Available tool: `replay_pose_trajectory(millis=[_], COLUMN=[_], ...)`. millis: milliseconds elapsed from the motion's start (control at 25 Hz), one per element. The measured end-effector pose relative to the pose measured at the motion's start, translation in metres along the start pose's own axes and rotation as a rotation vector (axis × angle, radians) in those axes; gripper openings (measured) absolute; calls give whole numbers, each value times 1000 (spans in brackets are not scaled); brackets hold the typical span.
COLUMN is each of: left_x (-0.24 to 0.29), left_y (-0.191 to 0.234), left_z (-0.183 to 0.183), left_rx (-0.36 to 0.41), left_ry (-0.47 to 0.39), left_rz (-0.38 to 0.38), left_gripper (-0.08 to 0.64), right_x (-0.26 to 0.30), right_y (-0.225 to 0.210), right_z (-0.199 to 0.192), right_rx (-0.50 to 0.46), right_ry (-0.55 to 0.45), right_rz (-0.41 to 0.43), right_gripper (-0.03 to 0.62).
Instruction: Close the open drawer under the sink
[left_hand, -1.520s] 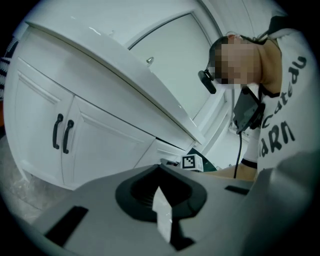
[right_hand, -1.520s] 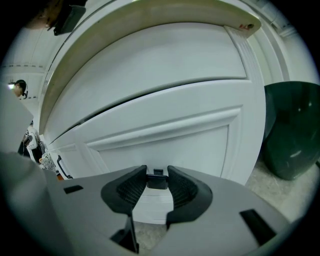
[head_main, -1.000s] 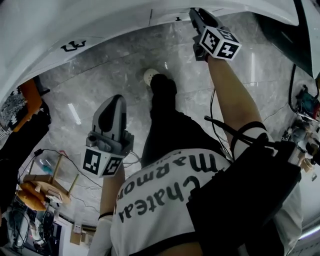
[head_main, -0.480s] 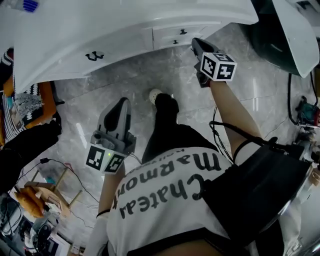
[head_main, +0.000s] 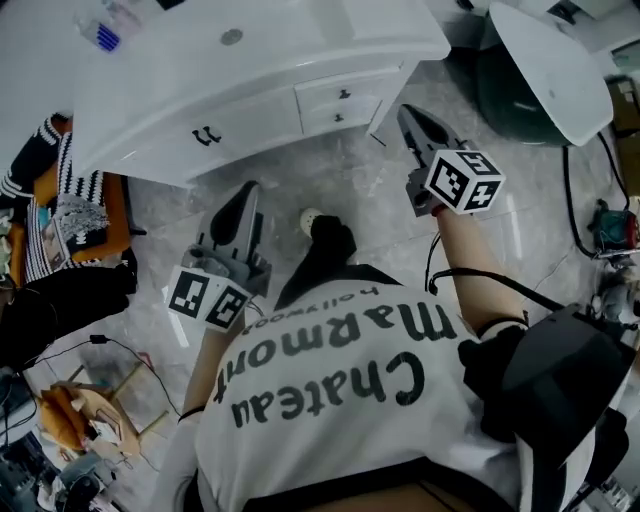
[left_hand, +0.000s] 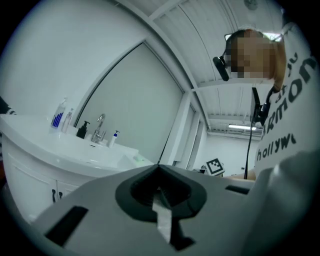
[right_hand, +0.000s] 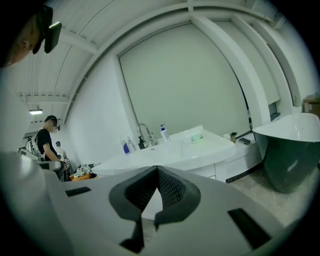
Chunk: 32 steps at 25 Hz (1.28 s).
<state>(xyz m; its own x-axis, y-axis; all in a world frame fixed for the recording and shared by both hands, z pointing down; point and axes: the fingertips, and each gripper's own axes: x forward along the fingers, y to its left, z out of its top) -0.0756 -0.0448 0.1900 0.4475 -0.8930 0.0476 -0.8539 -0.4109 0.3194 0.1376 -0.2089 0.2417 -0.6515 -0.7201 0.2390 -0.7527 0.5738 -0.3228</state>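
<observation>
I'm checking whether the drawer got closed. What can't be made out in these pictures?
Drawers, head view: too small and steeply seen to tell open from shut.
Drawers, right gripper view: mostly hidden behind the right hand-held gripper.
Bottle label, left gripper view: too small to read.

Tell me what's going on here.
A person stands facing a white sink vanity with a gripper in each hand. The left gripper and the right gripper both have their fingers shut on nothing and hang in the air short of the vanity, touching none of it. The right one is nearer the two small drawers. From the head view their fronts look about flush, so I can't tell whether one stands open.
</observation>
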Motion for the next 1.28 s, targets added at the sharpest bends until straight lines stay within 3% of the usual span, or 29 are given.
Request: replay_pose_trajectory(millis=[160, 400, 680, 920, 1280], left_x=[-15, -53, -52, -56, -130], left_y=[-18, -36, -39, -44, -23], left_z=[12, 19, 22, 34, 42], left_rx=[15, 10, 7, 53, 58], left_ry=[50, 72, 89, 110, 176], left_rz=[-15, -43, -99, -201, -299], left_gripper=[8, 8, 8, 8, 8], right_x=[-45, -100, -125, -146, -165], right_y=[17, 57, 54, 69, 148], right_z=[16, 6, 6, 23, 2], right_rx=[5, -57, -35, -27, 6], right_ry=[-32, -8, -38, -78, -126], right_rz=[-6, -26, -86, -122, -215], right_gripper=[11, 11, 11, 11, 11])
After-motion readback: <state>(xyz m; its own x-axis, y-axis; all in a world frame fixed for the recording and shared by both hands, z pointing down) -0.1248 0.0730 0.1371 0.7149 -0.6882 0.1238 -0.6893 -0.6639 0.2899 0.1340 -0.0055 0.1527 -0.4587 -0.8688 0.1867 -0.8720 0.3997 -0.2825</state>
